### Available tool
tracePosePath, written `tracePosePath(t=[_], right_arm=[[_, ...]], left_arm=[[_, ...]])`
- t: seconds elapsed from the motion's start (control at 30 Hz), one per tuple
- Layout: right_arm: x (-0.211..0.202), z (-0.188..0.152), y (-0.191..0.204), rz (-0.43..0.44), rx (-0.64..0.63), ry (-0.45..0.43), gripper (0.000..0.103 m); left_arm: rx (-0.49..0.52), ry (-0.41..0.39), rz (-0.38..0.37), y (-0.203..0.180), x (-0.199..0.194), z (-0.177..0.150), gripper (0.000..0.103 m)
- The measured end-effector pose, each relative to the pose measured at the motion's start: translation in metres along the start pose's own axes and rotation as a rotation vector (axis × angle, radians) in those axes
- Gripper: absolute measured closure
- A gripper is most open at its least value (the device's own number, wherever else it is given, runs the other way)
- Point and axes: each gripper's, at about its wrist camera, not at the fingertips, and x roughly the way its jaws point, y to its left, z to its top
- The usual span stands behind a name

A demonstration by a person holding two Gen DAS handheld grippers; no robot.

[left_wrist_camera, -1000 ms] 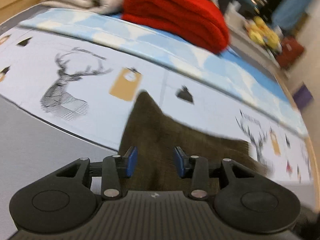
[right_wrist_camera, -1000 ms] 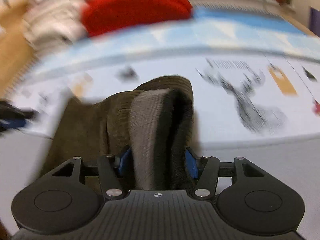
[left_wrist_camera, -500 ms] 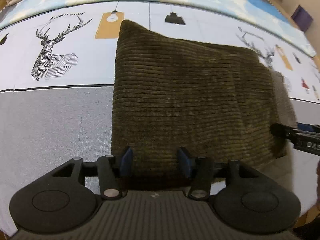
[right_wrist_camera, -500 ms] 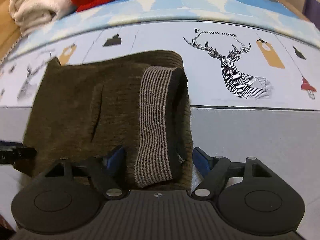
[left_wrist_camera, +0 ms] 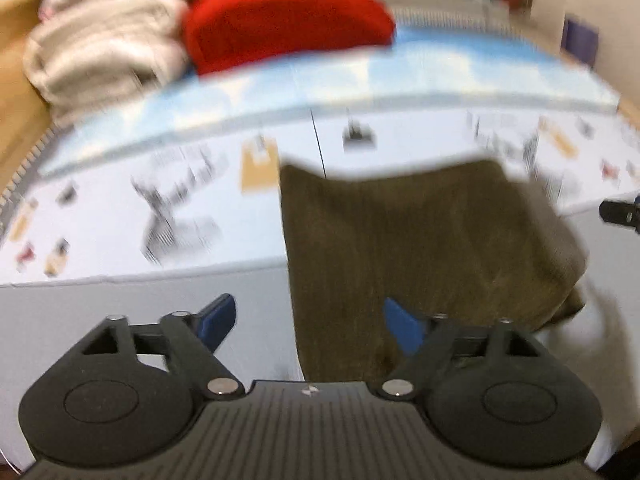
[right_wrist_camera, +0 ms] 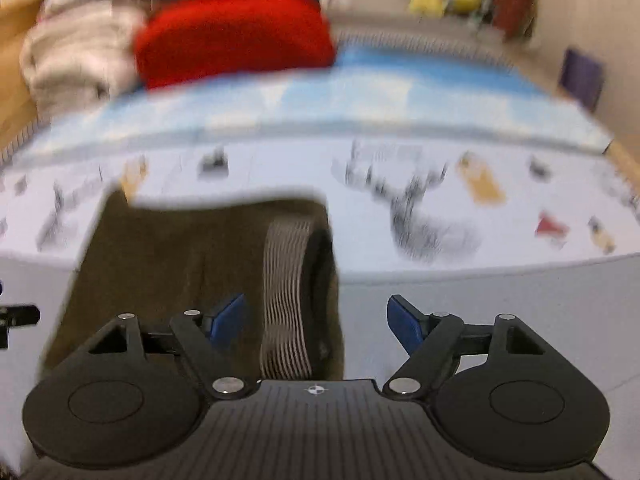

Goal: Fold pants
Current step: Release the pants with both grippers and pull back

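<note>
While both frames are smeared by motion blur, the main things read clearly enough. Folded into a rough rectangle, the olive-brown corduroy pants [left_wrist_camera: 420,248] lie flat on the printed bedsheet [left_wrist_camera: 180,208], straddling the line where its white deer-and-lamp pattern meets a plain grey band nearer the cameras.

In the left wrist view, the left hand-held gripper [left_wrist_camera: 308,322] hangs above the pants' near left corner. Its jaws are opening and already stand wide; one blue pad [left_wrist_camera: 218,316] is over bare grey sheet just left of the pants, the other over the fabric, and neither presses on the cloth, so it holds nothing.

In the right wrist view, the right hand-held gripper [right_wrist_camera: 316,318] hangs above the pants' near right edge. Its jaws are also opening and stand wide. The striped waistband lining [right_wrist_camera: 286,292] of the pants, turned up along that right edge, sits between the pads without being pinched; the right pad is over bare grey sheet beside the pants. This gripper grips nothing either.

Beyond the pants, towards the far side of the bed, a light-blue cloud-print strip [right_wrist_camera: 320,96] crosses the sheet. Further behind the pants, a folded red blanket [left_wrist_camera: 288,20] rests beside a heap of cream-white bedding [left_wrist_camera: 100,52], which lies to its left.
</note>
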Motion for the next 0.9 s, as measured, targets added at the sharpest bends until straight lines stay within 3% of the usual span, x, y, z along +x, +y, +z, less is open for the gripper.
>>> tracePosePath(t=[0.2, 0.3, 0.4, 0.5, 0.6, 0.77, 0.9], right_arm=[[-0.077, -0.017, 0.016, 0.046, -0.073, -0.237, 0.007], [-0.105, -0.038, 0.024, 0.046, -0.051, -0.29, 0.004], [-0.119, -0.062, 0.027, 0.04, -0.016, -0.312, 0.003], [-0.108, -0.074, 0.031, 0.025, 0.03, -0.216, 0.003], [-0.093, -0.083, 0.029, 0.038, 0.083, -0.121, 0.003], [-0.074, -0.098, 0.025, 0.015, 0.122, -0.065, 0.003], [-0.065, -0.102, 0.028, 0.046, 0.111, -0.021, 0.003]], left_arm=[[-0.037, -0.195, 0.05, -0.012, -0.079, -0.031, 0.008], [-0.101, -0.212, 0.004, -0.019, -0.091, -0.059, 0.008], [-0.147, -0.156, -0.041, -0.027, -0.079, -0.086, 0.008], [-0.118, -0.061, -0.033, -0.038, -0.059, -0.095, 0.008], [-0.09, -0.075, -0.009, -0.042, -0.052, -0.094, 0.003], [-0.16, 0.028, -0.019, -0.03, -0.031, -0.096, 0.001], [-0.181, 0.043, -0.023, -0.025, -0.028, -0.096, 0.001]])
